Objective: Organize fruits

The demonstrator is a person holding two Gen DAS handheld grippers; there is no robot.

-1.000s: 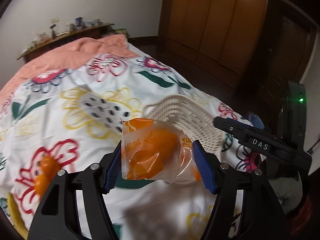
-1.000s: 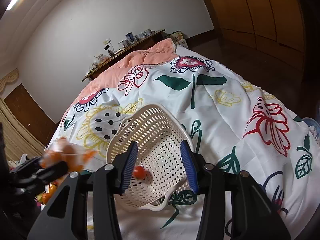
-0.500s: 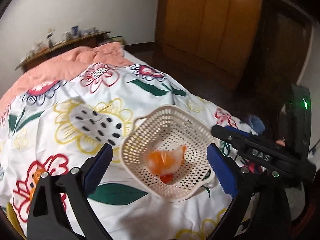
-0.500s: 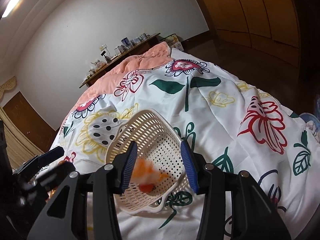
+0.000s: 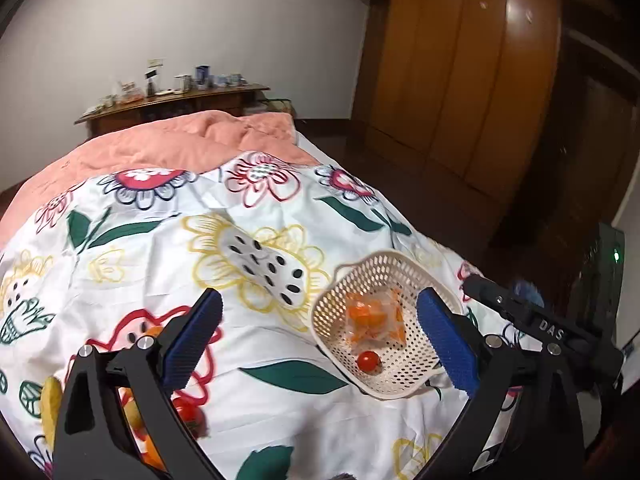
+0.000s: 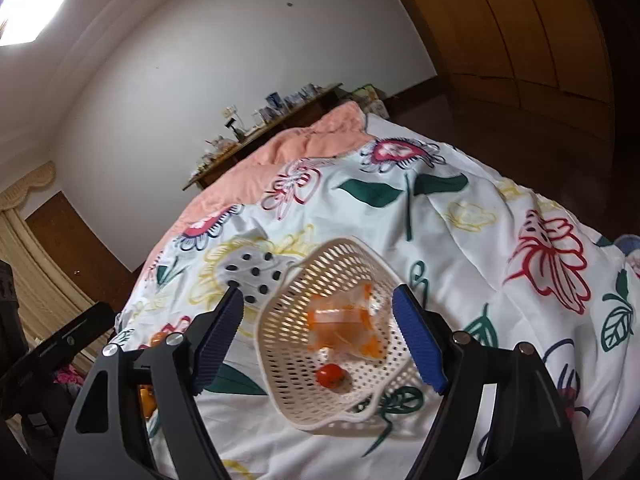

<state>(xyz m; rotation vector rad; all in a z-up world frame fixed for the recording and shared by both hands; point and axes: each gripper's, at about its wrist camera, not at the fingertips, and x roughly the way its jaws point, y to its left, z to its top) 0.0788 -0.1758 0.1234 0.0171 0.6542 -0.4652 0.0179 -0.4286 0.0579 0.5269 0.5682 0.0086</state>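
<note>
Left claw (image 5: 320, 344): jaws opening wide, empty.
Right claw (image 6: 320, 332): jaws opening, gripping nothing.
Basket (image 5: 408, 258): on the bed (floral cover), holding orange packet (image 5: 374, 316) and tomato (image 5: 368, 361).

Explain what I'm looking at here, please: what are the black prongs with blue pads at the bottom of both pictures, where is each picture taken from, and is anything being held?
They are two hand-held grippers, one in each of a person's hands, and each carries a camera that looks forward along its fingers. One picture is from the left gripper, the other from the right gripper. Both look down on a bed with a flowered quilt. On it sits a white perforated basket containing a clear packet of orange fruit and a small red fruit. More loose fruit lies near the left gripper. Neither holds anything: both sets of jaws are opening and empty.
</note>
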